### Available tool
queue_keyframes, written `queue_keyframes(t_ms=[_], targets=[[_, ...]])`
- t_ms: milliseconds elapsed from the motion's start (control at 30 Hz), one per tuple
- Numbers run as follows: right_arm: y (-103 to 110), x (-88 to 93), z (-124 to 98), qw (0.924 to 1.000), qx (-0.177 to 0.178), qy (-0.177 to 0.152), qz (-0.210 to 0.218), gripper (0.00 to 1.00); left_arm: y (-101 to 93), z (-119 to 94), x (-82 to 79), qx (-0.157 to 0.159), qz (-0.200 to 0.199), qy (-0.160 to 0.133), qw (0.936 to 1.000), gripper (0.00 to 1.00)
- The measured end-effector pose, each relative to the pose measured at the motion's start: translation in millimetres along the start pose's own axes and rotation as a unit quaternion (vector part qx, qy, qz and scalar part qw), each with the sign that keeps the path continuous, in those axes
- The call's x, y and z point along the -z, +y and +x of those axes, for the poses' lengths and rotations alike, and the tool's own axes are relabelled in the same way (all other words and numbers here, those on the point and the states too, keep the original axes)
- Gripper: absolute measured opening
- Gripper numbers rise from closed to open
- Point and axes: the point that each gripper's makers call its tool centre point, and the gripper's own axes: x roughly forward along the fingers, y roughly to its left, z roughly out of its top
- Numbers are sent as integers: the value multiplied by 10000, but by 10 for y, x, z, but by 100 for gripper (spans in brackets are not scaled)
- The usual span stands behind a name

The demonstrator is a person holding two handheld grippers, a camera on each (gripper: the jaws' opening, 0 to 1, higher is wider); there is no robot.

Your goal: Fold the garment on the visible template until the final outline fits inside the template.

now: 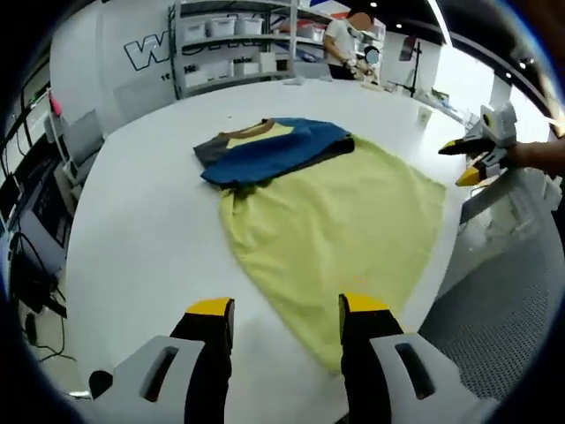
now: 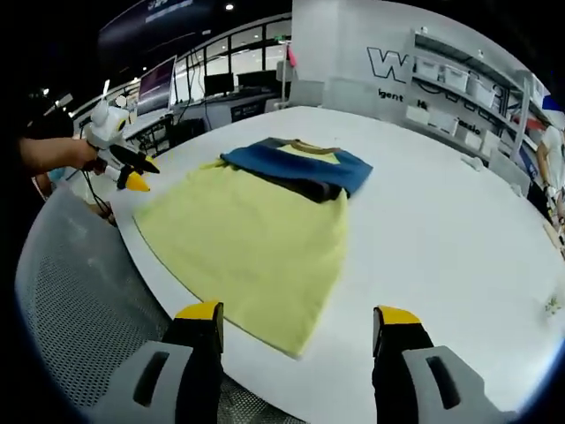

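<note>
Nearest the lens in the left gripper view, the left gripper (image 1: pixel 287 311) holds its yellow-tipped jaws apart with nothing between them, hanging just above the near hem corner of the garment (image 1: pixel 331 221). The right gripper (image 2: pixel 299 316) likewise stands with jaws spread and empty, poised over the hem's other corner at the table (image 2: pixel 459 230) edge; in the left gripper view it (image 1: pixel 466 162) appears off the garment's far side, held by a hand (image 1: pixel 534 156). The garment is a soft, limp shirt of thin yellow cloth lying flat on the smooth white round table, its long axis running away from both grippers toward the collar. At the collar end the blue and dark grey sleeves (image 2: pixel 305 170) are already folded across the yellow chest, with a brownish neckband showing. The lower body spreads wide, flaring like a skirt toward the hem, so each gripper is nearest its own hem corner. I can make out no template outline on the table. Judging from this, the likely next fold carries the hem up along the long axis toward the sleeves, and the thin cloth could sag or crease if lifted unevenly.
</note>
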Motion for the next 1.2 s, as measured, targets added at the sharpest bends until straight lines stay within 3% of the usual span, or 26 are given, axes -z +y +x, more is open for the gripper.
queue_keyframes(t_ms=[267,533,967,1200], targets=[[31,76,32,9998,-63,202,14,62,-47,-25,151,-72,-155,146,9997,54],[18,144,58,9991,35,405,-139,55,-104,-53,230,-58,-275,264,9993,50],[79,179,90,9973,-21,503,-541,53,-229,-25,254,-107,-357,147,9992,48],[87,178,99,9971,-70,495,-580,52,-266,-22,183,-253,-277,-55,9993,49]])
